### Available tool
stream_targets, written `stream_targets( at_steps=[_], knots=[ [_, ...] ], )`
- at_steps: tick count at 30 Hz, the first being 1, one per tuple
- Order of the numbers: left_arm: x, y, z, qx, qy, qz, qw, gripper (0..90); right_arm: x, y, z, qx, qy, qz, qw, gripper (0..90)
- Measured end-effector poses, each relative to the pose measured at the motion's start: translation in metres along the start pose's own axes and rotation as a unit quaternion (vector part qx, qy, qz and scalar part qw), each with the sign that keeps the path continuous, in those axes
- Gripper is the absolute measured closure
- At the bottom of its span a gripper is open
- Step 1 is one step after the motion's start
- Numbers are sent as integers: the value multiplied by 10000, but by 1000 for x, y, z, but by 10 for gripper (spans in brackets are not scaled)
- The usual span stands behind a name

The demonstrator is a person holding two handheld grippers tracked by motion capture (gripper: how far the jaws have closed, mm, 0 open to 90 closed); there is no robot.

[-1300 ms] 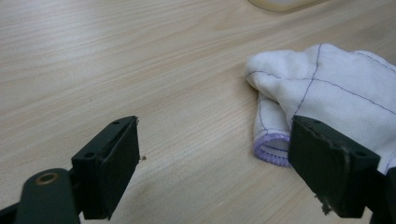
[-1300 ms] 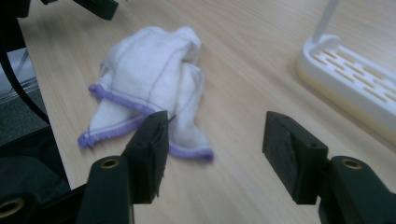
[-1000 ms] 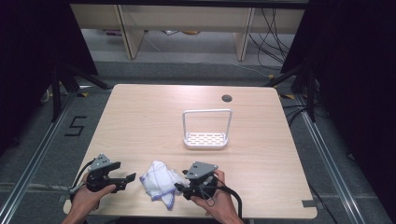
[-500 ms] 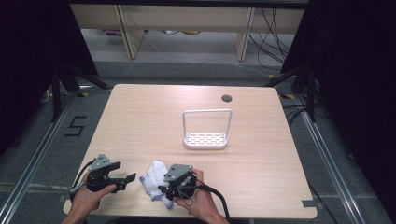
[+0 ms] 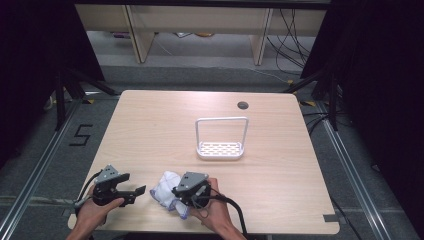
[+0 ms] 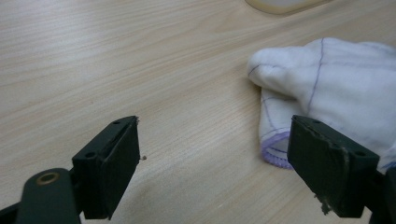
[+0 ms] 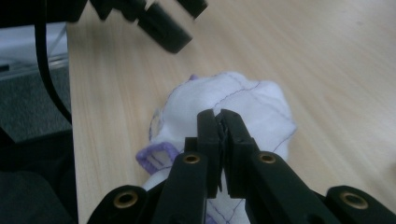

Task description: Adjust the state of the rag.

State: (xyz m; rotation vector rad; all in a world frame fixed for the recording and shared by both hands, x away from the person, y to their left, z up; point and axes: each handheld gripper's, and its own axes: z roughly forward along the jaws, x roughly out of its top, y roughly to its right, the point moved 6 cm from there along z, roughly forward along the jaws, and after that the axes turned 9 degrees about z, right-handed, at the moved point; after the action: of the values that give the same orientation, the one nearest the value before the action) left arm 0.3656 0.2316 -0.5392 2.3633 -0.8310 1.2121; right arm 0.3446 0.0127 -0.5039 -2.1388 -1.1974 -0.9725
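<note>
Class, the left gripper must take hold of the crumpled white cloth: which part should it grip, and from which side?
Probably the purple-stitched hem fold of the cloth, approached from the left gripper's open side: that edge faces it and lies flat.

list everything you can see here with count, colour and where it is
cloth: 1, white with purple stitching, crumpled at the near edge of the table between the two grippers
rack: 1, white, perforated base with a tall loop handle, right of the table's middle
table: 1, light wood, with a dark round hole near the far edge
shelving: pale wood, on the floor beyond the table
left gripper: 1, black, jaws wide open, beside the cloth
right gripper: 1, black, jaws closed over the cloth
</note>
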Motion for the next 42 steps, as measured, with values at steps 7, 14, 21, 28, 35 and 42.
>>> stream_targets(
  at_steps=[7,14,21,28,35,42],
  knots=[
    [2,6,0,-151,51,62,9999,165,12,22,-42,-66,439,444,9980,881],
    [8,21,6,-553,198,3,9983,182,7,39,-70,-112,630,796,9948,882],
    [18,63,36,-1276,-16,595,9900,264,-9,50,-81,-131,562,1027,9930,882],
    [29,84,72,-1434,-95,1086,9836,489,-14,51,-84,-78,558,1220,9909,882],
    [49,85,52,-1599,221,1233,9792,873,-12,56,-99,-173,673,1271,9894,883],
    [72,88,19,-1977,352,1198,9723,875,-9,66,-138,-435,993,1253,9862,885]
  ],
)
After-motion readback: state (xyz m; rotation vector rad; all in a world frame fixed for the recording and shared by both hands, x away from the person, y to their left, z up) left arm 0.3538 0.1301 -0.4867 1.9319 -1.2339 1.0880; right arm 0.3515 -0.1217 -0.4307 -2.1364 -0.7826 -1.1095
